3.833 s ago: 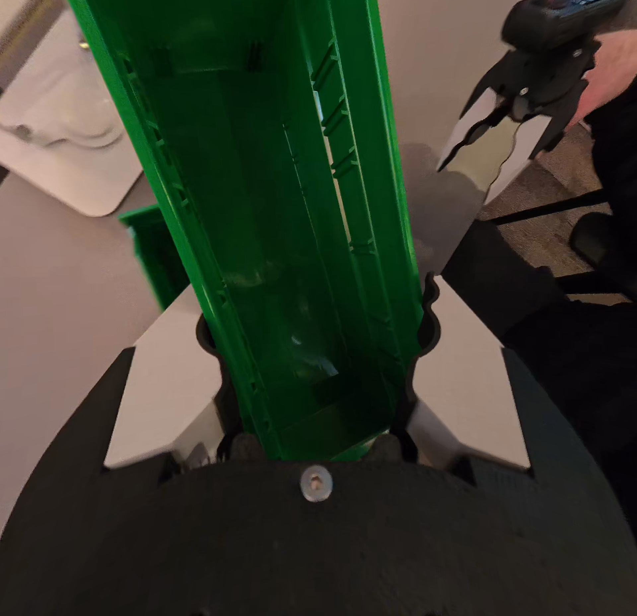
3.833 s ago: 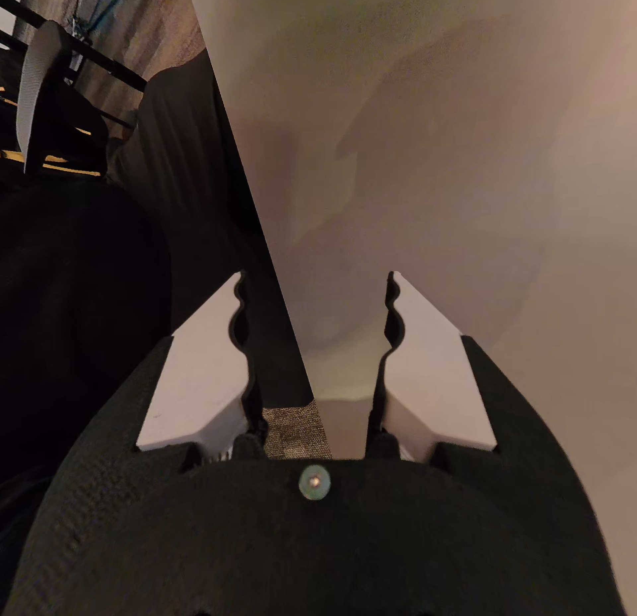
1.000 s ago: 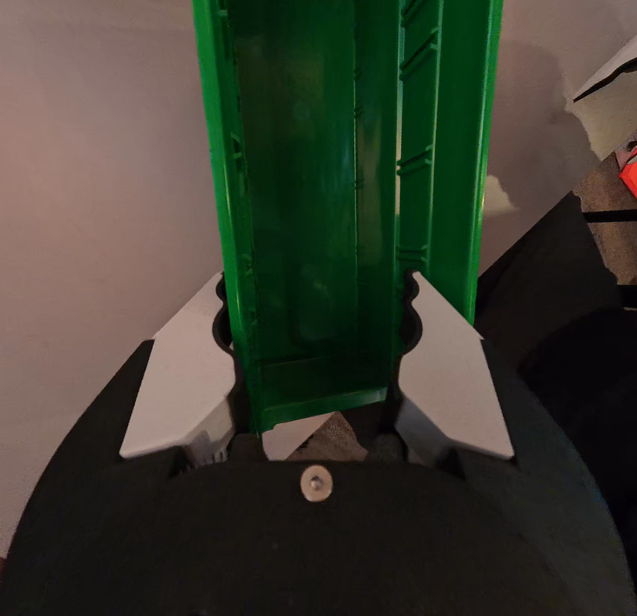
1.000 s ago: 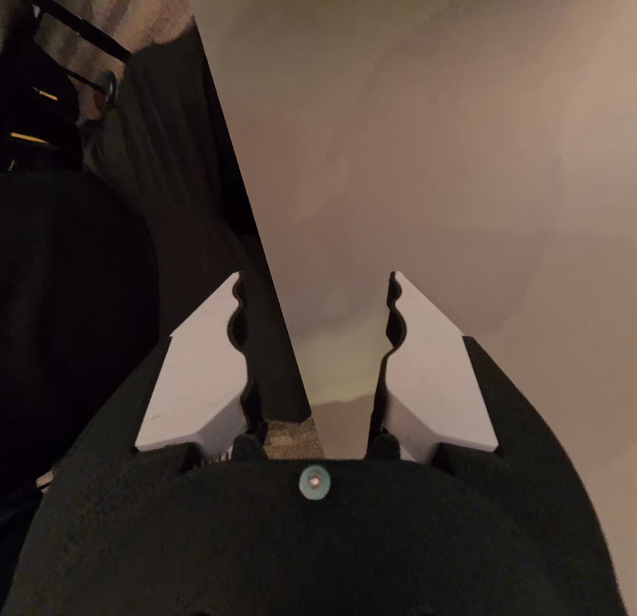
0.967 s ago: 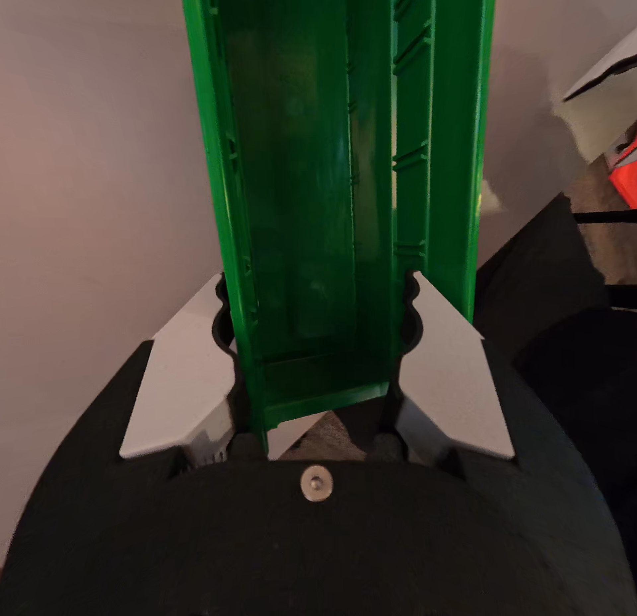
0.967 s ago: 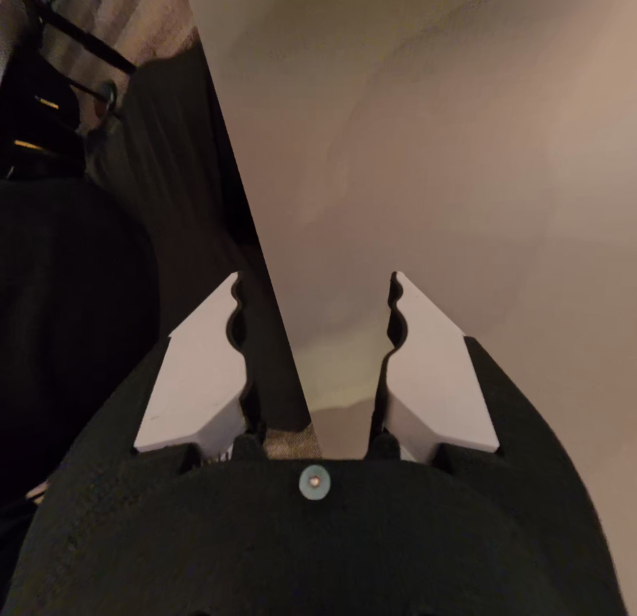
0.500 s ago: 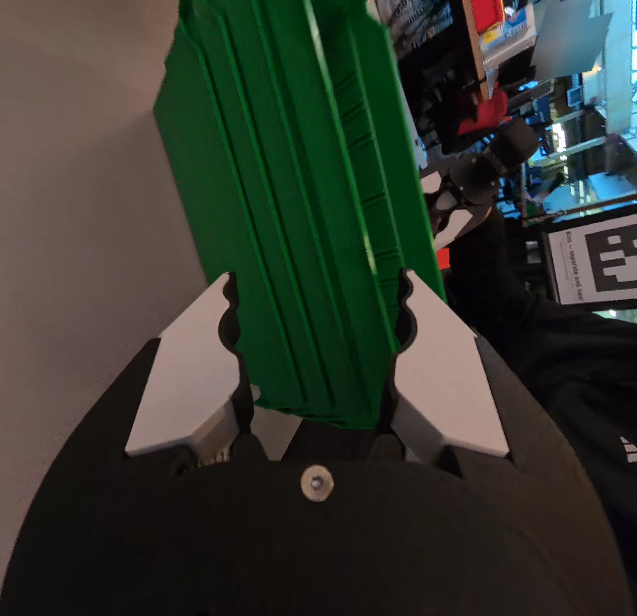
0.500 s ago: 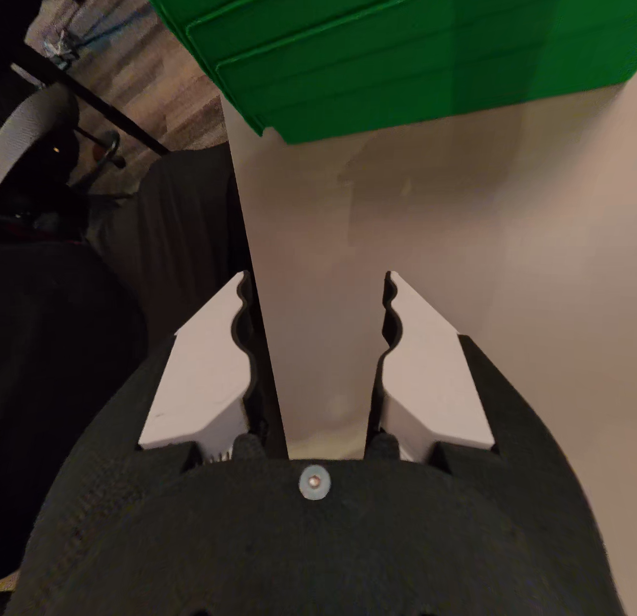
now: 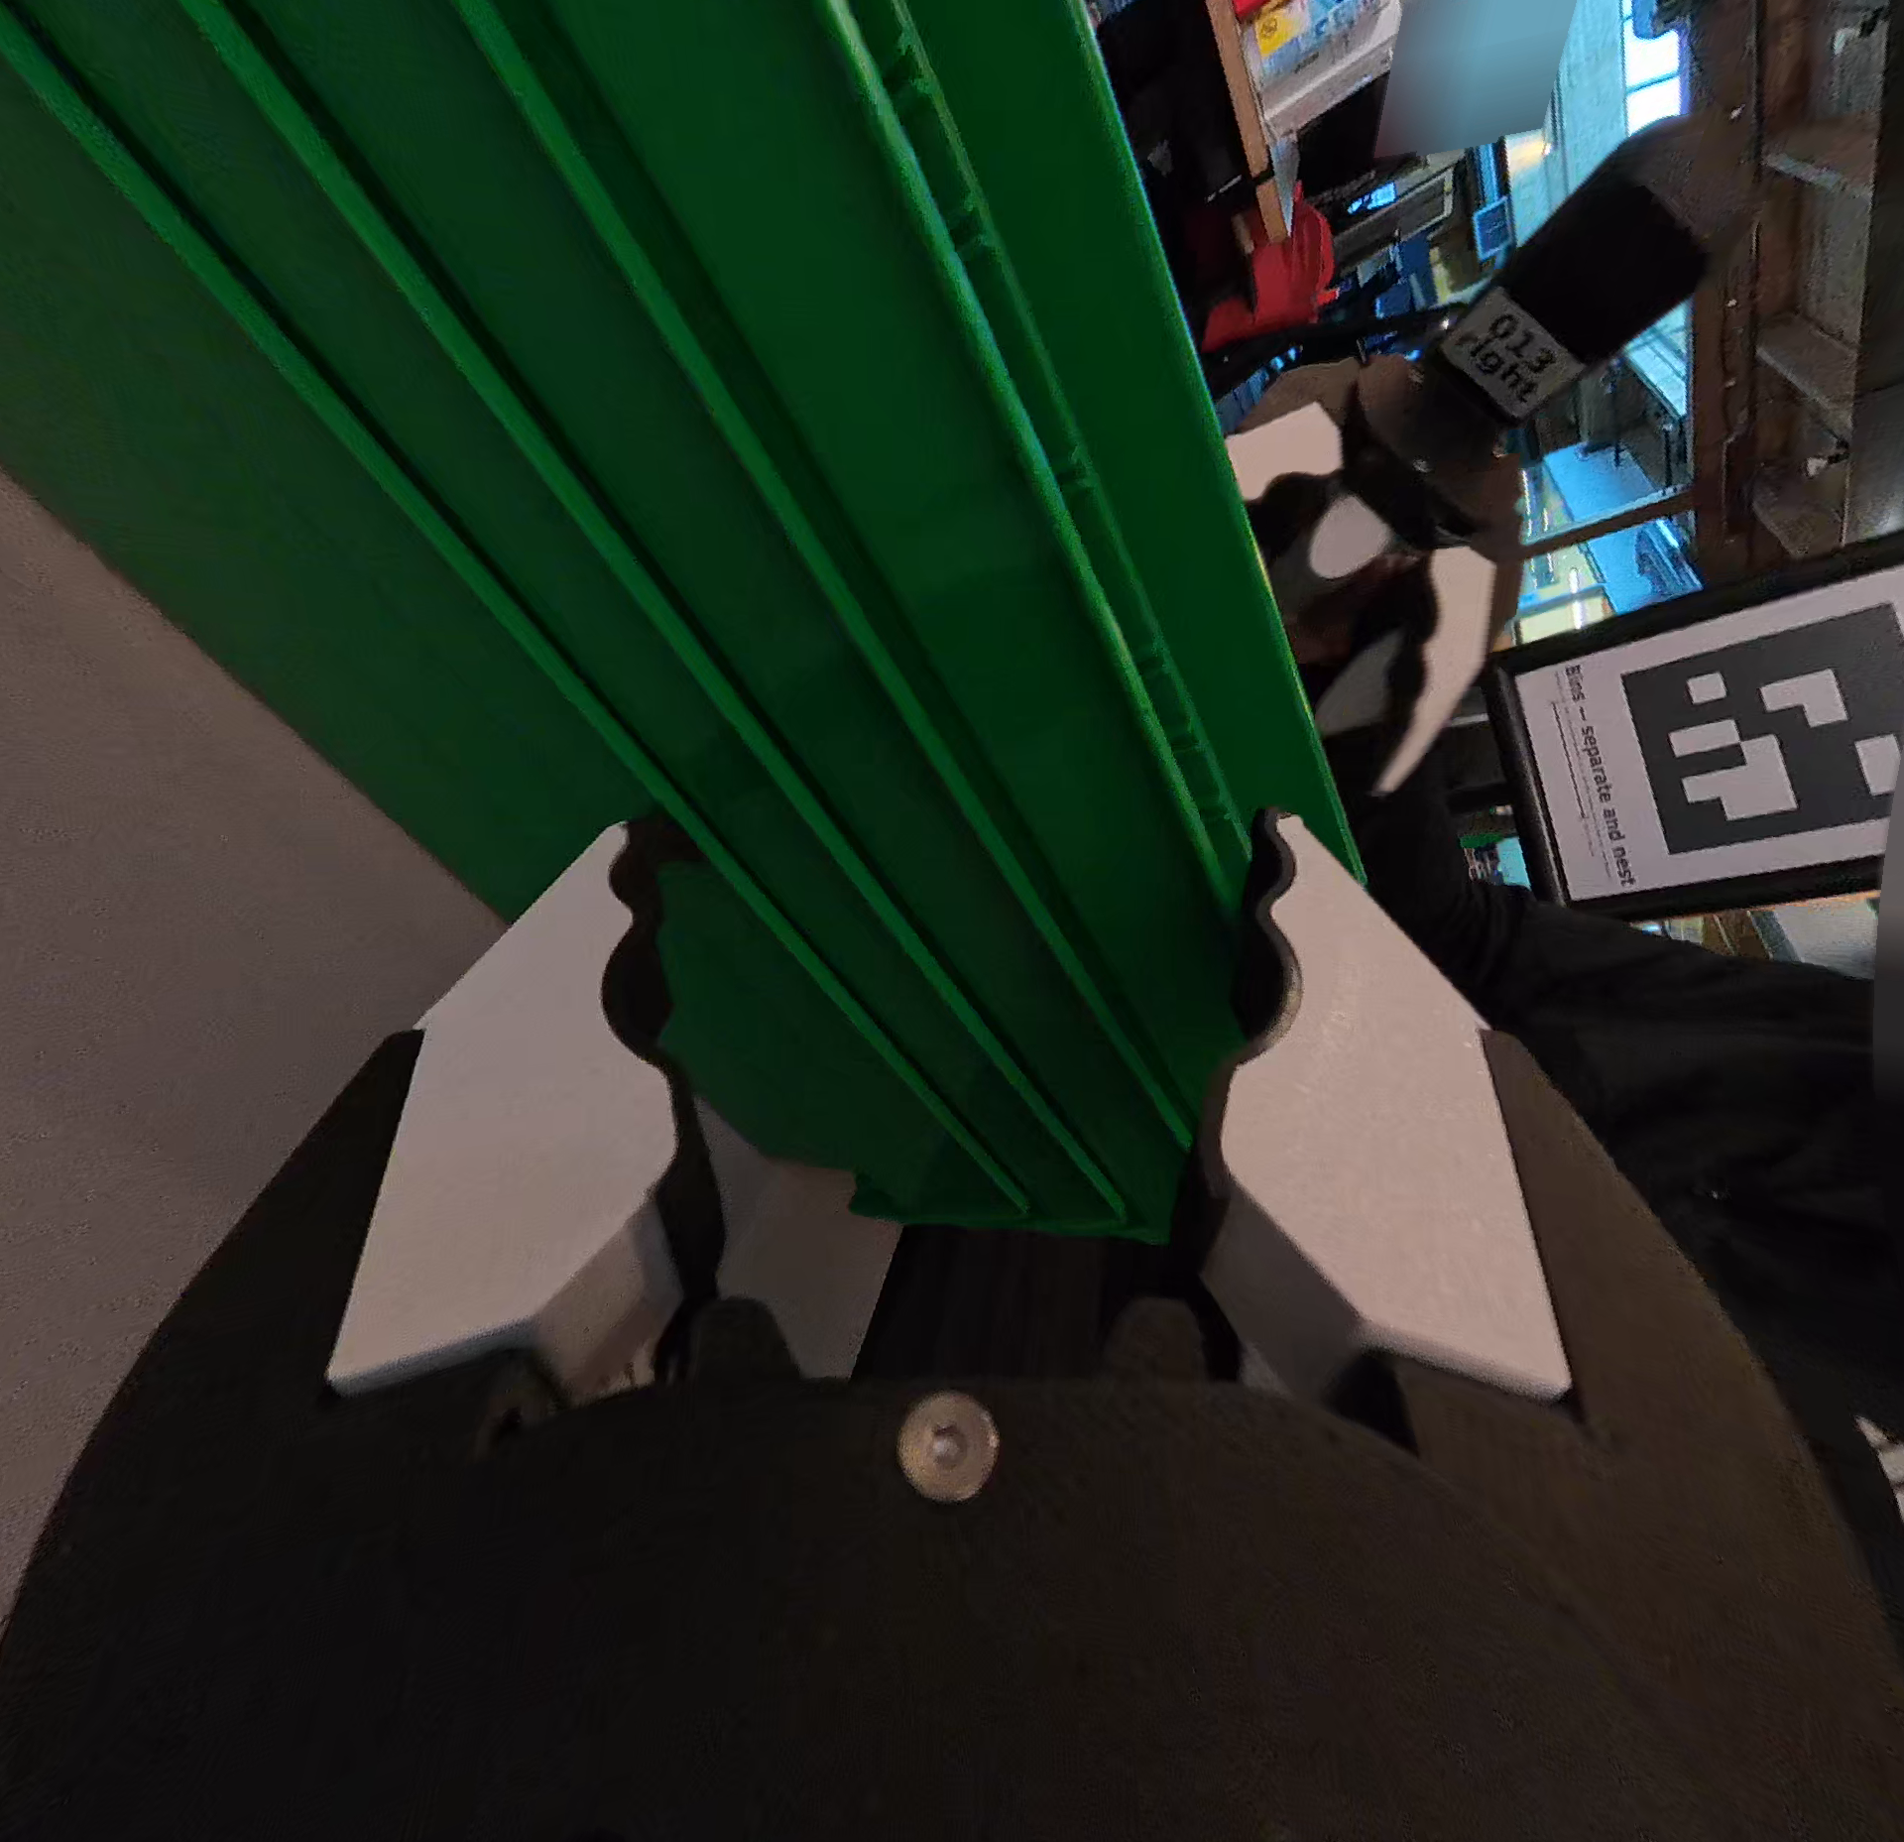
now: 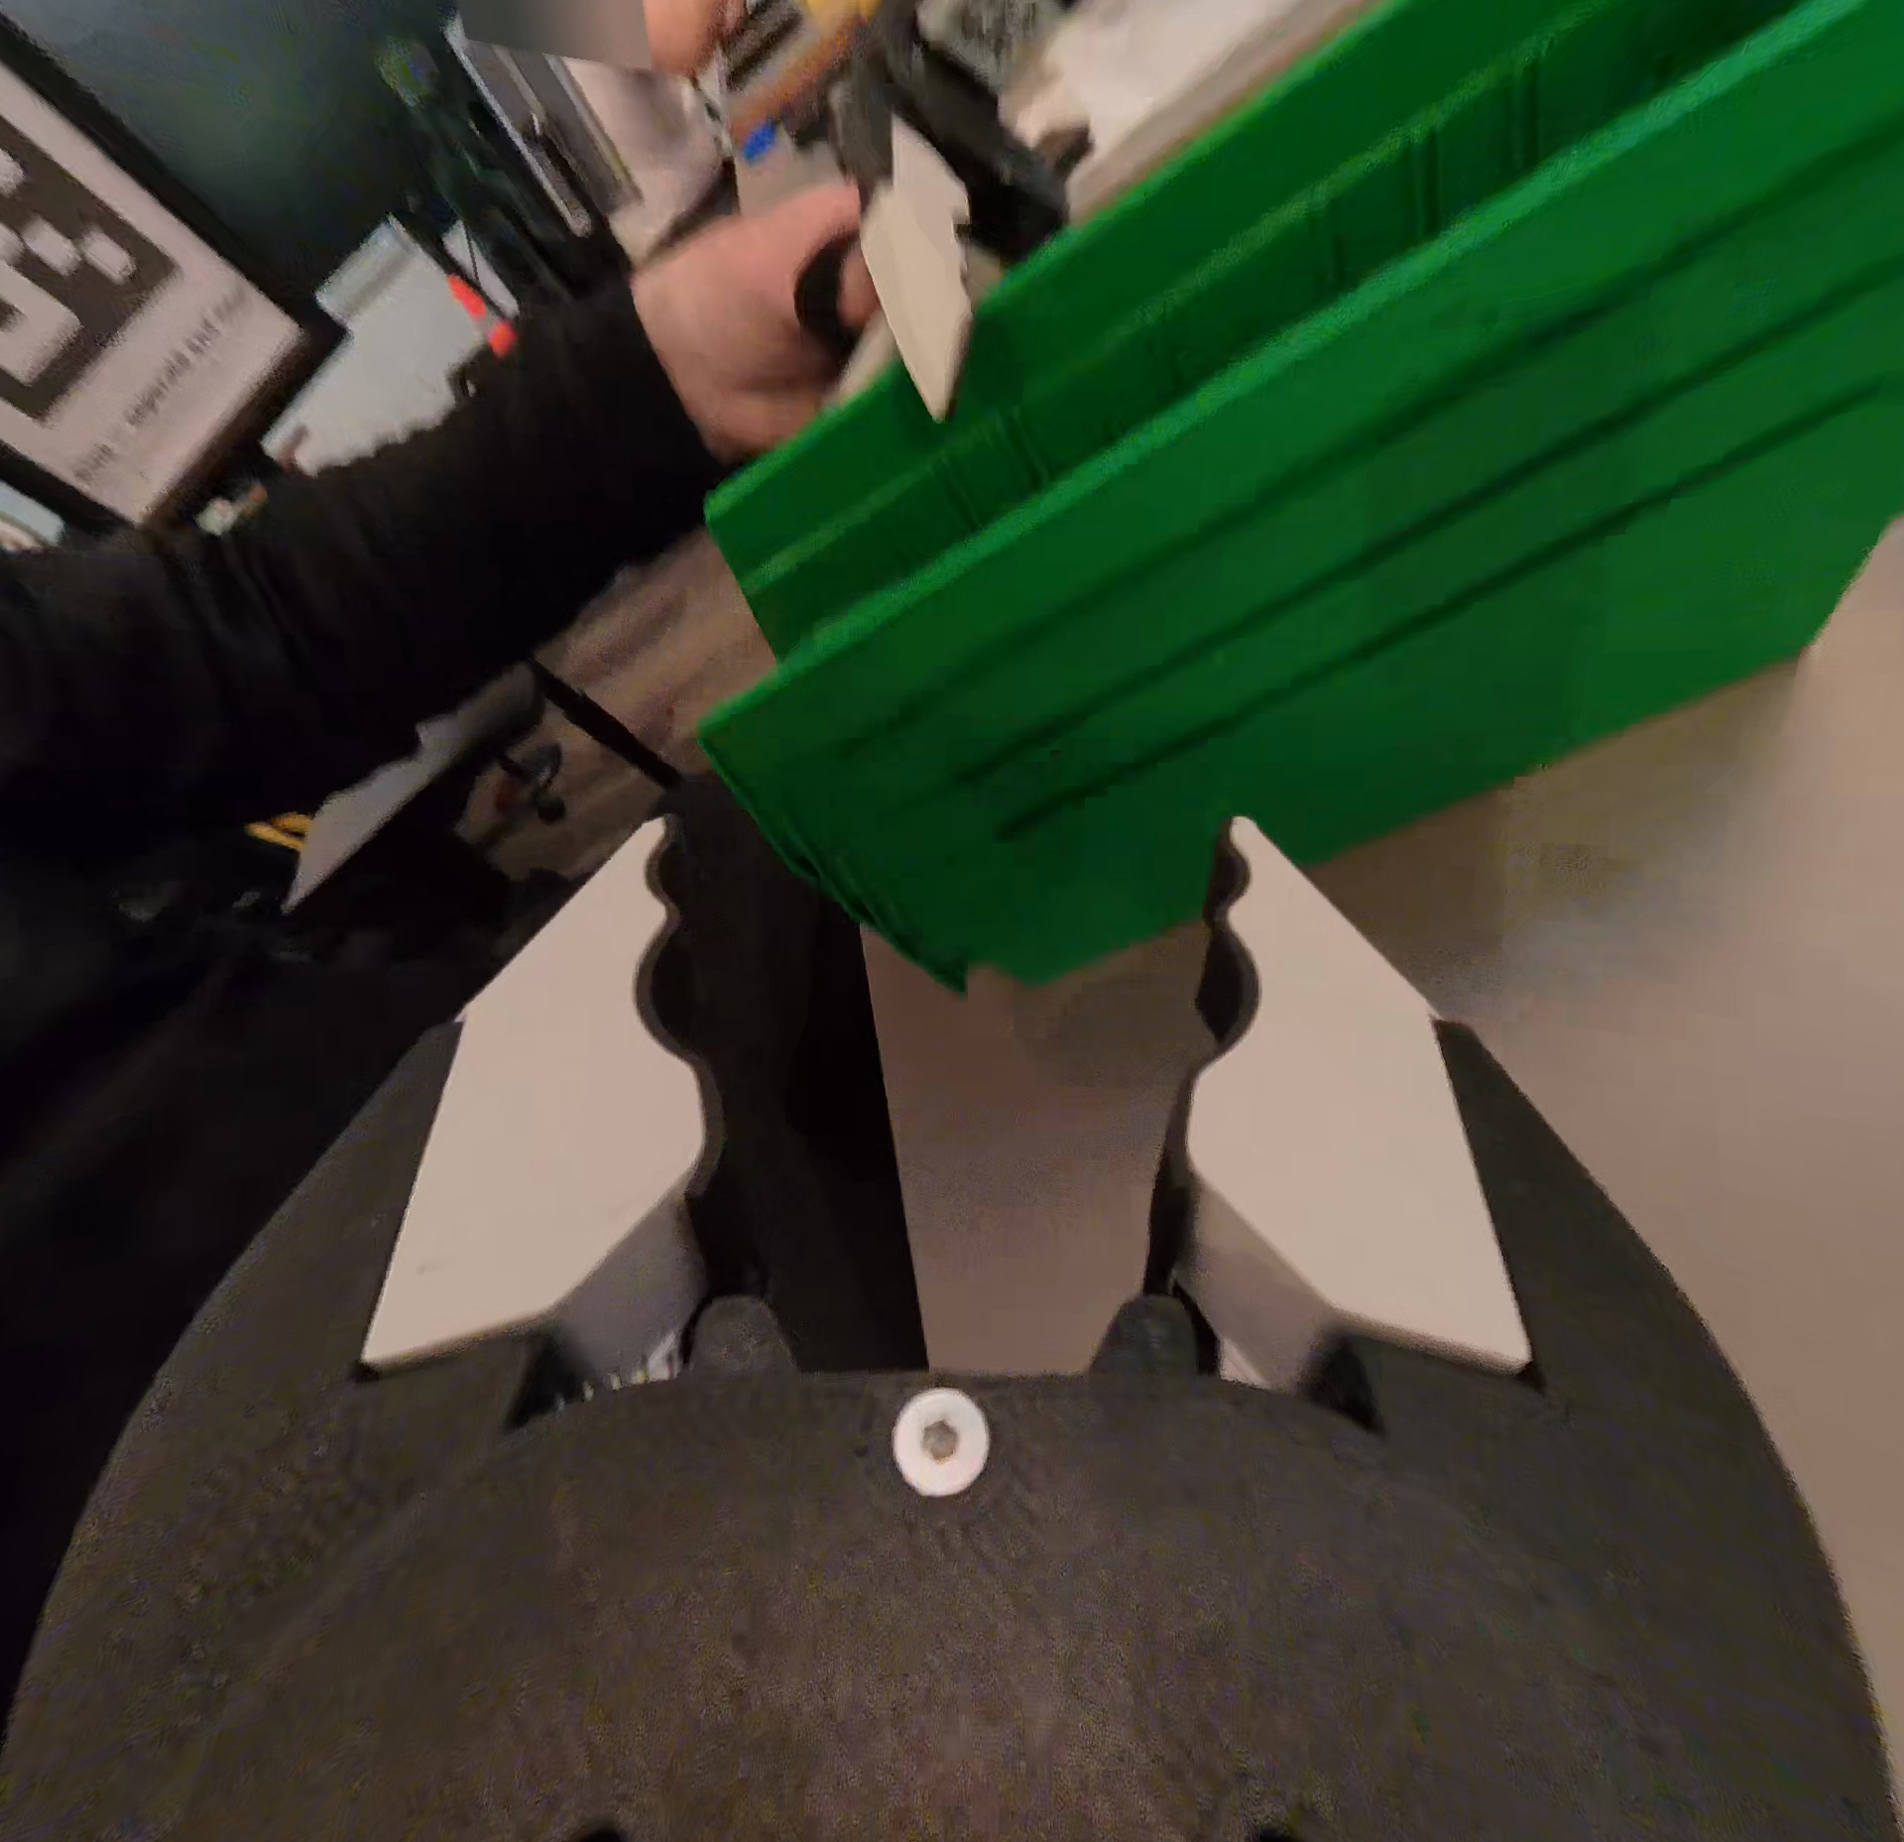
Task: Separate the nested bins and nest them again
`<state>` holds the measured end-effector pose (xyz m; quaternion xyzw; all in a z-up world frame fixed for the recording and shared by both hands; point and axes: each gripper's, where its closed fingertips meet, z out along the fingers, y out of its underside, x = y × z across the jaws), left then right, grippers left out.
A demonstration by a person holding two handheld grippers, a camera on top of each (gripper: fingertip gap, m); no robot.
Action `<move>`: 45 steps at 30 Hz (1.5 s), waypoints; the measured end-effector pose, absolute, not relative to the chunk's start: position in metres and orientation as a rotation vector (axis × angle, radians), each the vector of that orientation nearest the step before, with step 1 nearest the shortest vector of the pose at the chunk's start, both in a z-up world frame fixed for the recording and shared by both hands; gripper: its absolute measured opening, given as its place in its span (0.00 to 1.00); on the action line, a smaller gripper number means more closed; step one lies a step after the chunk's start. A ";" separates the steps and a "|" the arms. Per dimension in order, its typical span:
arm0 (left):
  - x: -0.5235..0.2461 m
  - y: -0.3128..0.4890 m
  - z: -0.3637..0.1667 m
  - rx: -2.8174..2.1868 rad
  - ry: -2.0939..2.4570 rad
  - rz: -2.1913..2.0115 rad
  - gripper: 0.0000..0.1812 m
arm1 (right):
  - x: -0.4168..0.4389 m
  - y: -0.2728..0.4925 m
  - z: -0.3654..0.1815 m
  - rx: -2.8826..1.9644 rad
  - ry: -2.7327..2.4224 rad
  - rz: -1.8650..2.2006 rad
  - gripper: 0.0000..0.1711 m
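Progress: the long, ribbed green plastic bins (image 10: pixel 1339 556) are sitting one inside another as a stack, tipped onto a long side above the pale desk (image 10: pixel 1649 968); whether the separating is done or yet to come, the pictures are not showing.

Left hand-held gripper (image 9: pixel 943 978): it is clamping the near end of the stack, one white finger inside the rim, the other against the ribbed outer wall.

Left hand (image 10: pixel 742 350): it is wrapping the gripper's handle at the stack's end, a black sleeve (image 10: pixel 361 597) reaching in behind it.

Right hand-held gripper (image 10: pixel 943 968): jaws are standing apart, empty, pointing at the stack's lower corner from just beside it.

Remaining, as a judgement: the stack probably needs laying flat on the desk.

Backdrop: a framed black-and-white marker sign (image 9: pixel 1700 741) is standing beyond.
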<state>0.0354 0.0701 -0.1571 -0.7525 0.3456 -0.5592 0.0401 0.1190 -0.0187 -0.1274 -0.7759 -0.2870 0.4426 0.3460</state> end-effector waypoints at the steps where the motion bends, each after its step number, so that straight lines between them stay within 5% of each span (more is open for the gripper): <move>1: 0.045 0.068 -0.157 -2.299 1.052 -1.713 0.62 | 0.122 -0.016 -0.118 -1.992 -0.710 1.148 0.60; 6: 0.105 0.064 -0.154 -2.236 0.888 -1.758 0.62 | 0.159 -0.003 -0.106 -2.089 -0.581 0.948 0.65; 13: 0.187 0.038 -0.150 -2.150 0.829 -1.802 0.63 | 0.222 -0.017 -0.133 -2.339 -0.639 0.554 0.53; 20: 0.238 0.007 -0.137 -2.041 0.767 -1.793 0.52 | 0.268 -0.040 -0.117 -2.392 -0.527 0.536 0.53; 37: 0.290 -0.018 -0.135 -1.970 0.629 -1.943 0.52 | 0.345 -0.032 -0.124 -2.454 -0.348 0.168 0.29; 45: 0.348 -0.053 -0.131 -1.892 0.534 -2.121 0.52 | 0.400 -0.035 -0.087 -2.316 -0.033 0.046 0.53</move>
